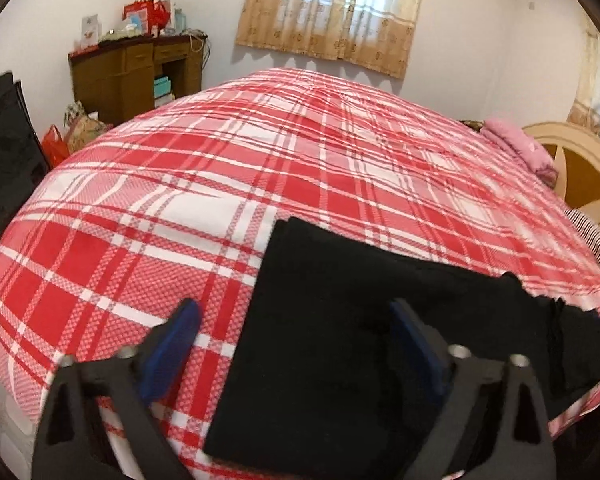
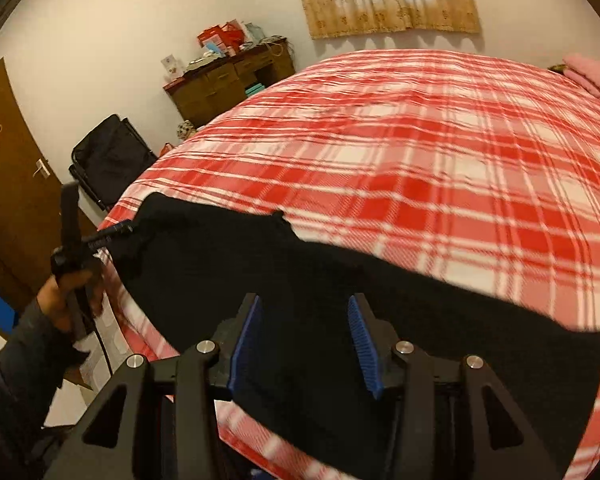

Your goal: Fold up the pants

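Observation:
Black pants (image 1: 324, 276) lie folded in a flat band along the near edge of the bed (image 1: 220, 168). In the left wrist view my left gripper (image 1: 296, 314) stands open over the left end of the pants. Its right finger is above the cloth and its left finger is above the plaid cover. The right wrist view shows that gripper (image 2: 100, 224) at the cloth's far left end, held by a hand (image 2: 64, 296). My right gripper (image 2: 304, 314) hangs open above the middle of the pants (image 2: 440, 320), its blue pads apart and not pressing the cloth.
The red and white plaid cover (image 2: 420, 160) spreads over the whole bed. A wooden desk (image 1: 136, 76) with boxes and a black folding chair (image 2: 108, 160) stand to the left. A pink pillow (image 1: 516, 144) and headboard (image 1: 580, 168) are at the right, and a brown door (image 2: 4, 152) at far left.

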### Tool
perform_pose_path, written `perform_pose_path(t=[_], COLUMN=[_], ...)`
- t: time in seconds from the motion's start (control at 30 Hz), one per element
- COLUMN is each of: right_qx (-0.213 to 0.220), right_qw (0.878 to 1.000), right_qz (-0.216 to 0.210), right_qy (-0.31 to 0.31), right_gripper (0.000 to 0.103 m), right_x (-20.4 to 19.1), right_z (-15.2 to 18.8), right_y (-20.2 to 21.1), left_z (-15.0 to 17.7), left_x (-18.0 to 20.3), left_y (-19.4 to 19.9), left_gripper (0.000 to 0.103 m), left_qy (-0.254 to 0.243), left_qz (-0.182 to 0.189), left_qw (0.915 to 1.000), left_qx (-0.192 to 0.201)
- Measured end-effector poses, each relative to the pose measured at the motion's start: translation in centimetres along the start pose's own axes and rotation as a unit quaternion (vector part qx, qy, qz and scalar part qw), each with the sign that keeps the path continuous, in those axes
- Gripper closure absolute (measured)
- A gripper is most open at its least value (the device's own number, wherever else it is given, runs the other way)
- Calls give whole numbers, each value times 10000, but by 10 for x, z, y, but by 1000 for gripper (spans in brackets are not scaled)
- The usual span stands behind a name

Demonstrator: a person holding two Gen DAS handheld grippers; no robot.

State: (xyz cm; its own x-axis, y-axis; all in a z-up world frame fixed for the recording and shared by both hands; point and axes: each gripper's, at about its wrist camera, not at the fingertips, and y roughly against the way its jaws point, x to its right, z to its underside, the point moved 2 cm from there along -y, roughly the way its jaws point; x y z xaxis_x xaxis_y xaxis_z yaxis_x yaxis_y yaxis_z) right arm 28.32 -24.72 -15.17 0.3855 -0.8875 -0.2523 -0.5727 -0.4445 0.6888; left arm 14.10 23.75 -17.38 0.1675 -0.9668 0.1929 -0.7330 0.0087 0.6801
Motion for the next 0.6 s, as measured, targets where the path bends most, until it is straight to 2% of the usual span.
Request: perform_pose_path(t=[0.1,0.23,0.4,0.53,0.6], right_qx=[38,87,186,246,272], right_qw=[9997,9983,9979,9977,9975], right_qz=[21,0,-66,-66,11], right_qy=[-235,-579,-616,-635,-657], right_gripper=[55,55,55,55,55], right_x=[16,31,30,31,33], right_z=[13,23,29,32,33], right_y=[6,6,12,14,12], left_z=[2,5,1,-3,-2], left_x=[8,15,13,8,7], left_y=[2,-5,-13,-4,0], left_gripper=[32,32,32,52,58], left_qy=[-94,-396,-529,-298,-272], left_qz=[110,-261,-185,91,148], left_qw=[9998,9987,9983,9992,9992], left_qx=[-153,-159,-154,-249,-242])
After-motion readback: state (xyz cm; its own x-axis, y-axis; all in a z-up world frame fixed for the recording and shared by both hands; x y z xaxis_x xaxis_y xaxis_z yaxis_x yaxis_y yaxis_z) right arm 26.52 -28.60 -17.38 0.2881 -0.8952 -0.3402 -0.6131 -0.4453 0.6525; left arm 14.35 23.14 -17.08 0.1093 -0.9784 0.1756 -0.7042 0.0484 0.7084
